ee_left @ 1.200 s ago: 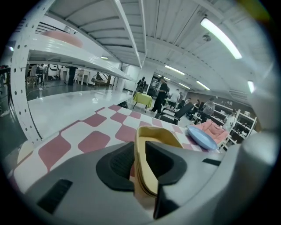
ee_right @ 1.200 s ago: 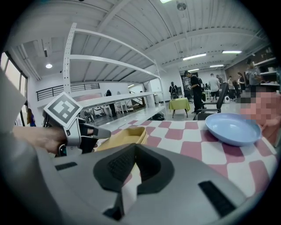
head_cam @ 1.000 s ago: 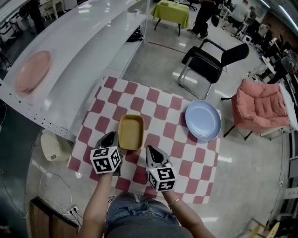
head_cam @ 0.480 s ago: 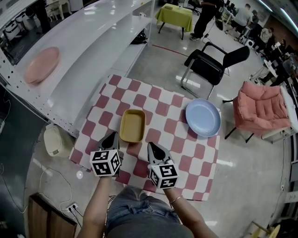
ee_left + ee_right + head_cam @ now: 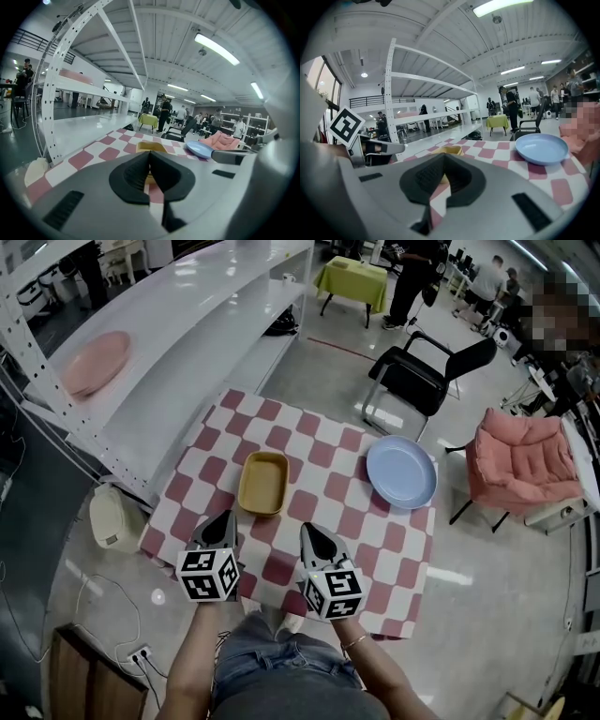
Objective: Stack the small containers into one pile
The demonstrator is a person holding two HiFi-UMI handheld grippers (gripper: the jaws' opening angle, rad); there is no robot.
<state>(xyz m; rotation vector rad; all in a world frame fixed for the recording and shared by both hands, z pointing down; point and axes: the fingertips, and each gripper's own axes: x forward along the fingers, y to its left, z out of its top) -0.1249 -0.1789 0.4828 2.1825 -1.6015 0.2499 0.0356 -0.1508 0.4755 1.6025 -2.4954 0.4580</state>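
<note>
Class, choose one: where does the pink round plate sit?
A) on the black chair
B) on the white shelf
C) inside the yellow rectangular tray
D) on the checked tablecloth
B: the pink round plate lies on the white shelf, off the table altogether.

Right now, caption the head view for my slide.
Left gripper and right gripper, both shut and empty, over a checkered table with a yellow container and blue plate.

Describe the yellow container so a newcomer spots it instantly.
Start at the red-and-white checkered table beside the white shelving. Of the two dishes on it, the yellow container lies nearer the shelving. It is rectangular with raised walls and mustard yellow, whereas its neighbour is a round, light blue plate.
</note>
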